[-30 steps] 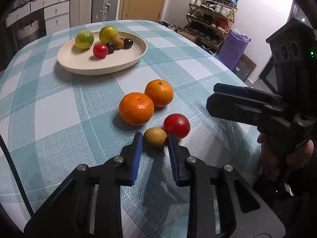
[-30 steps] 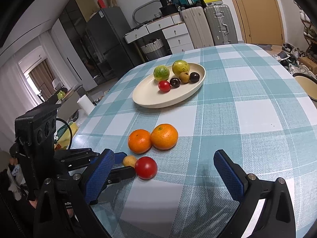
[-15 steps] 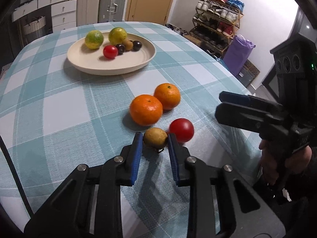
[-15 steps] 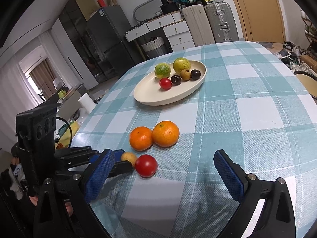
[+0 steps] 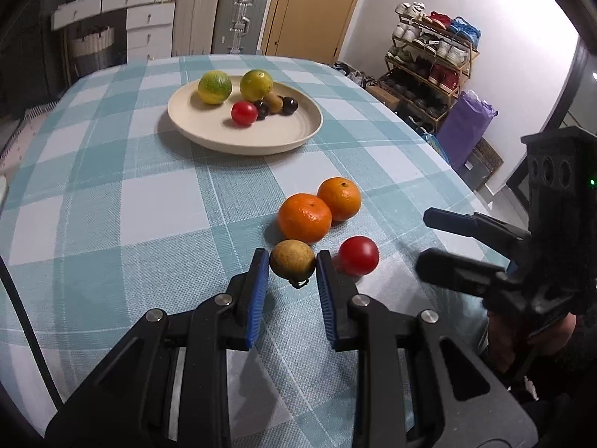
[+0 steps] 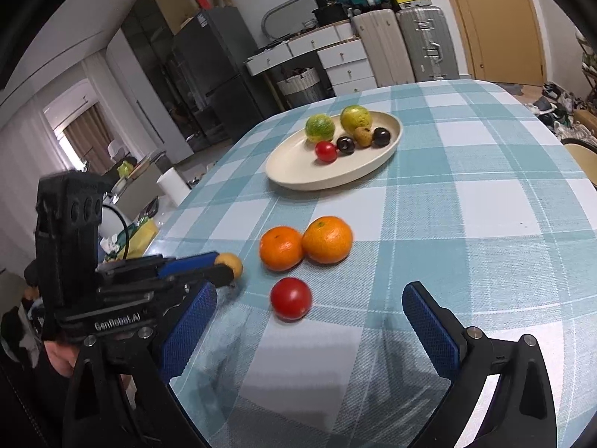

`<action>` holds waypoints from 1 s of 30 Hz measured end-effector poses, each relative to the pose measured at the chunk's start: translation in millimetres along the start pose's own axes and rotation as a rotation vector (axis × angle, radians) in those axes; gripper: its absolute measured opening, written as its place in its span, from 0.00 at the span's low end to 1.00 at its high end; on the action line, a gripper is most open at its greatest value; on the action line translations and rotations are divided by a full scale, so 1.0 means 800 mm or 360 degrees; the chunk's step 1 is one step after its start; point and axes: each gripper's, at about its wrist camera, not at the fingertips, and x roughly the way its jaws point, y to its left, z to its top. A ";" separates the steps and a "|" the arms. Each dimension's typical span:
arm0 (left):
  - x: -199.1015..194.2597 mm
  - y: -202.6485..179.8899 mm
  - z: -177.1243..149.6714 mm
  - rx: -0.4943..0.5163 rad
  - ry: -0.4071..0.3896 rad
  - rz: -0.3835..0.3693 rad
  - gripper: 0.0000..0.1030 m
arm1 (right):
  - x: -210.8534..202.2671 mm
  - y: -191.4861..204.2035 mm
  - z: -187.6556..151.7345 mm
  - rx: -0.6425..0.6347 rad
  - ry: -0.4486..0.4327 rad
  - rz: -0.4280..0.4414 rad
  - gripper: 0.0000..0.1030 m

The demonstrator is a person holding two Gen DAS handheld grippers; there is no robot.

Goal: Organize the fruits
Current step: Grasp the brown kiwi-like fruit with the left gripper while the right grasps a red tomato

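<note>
My left gripper [image 5: 293, 265] is shut on a small yellow-brown fruit [image 5: 292, 258], held just above the checked tablecloth; the same fruit [image 6: 229, 263] shows at that gripper's tips in the right wrist view. Beside it a red tomato [image 5: 358, 255] lies on the cloth, with two oranges [image 5: 305, 217] [image 5: 339, 199] just beyond. Farther back a cream plate [image 5: 209, 127] holds two green-yellow citrus fruits, a red tomato, two dark plums and a small brown fruit. My right gripper [image 6: 311, 330] stands open above the cloth, its jaws wide with nothing between them, the loose tomato [image 6: 290, 297] just ahead.
The table's right edge [image 5: 466, 186] curves close to the loose fruit. Past it stand a shoe rack [image 5: 429, 59] and a purple bag [image 5: 466, 130]. Suitcases and white drawers line the far wall. A person's hand [image 5: 522, 339] holds the right gripper.
My left gripper has risen a little with the small fruit in it and shifted left, away from the tomato. The right gripper has stayed still and open.
</note>
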 end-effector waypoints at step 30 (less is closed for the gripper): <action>-0.007 0.010 -0.007 -0.0090 0.0012 0.0001 0.23 | 0.047 0.029 -0.014 -0.0183 0.0152 -0.0073 0.36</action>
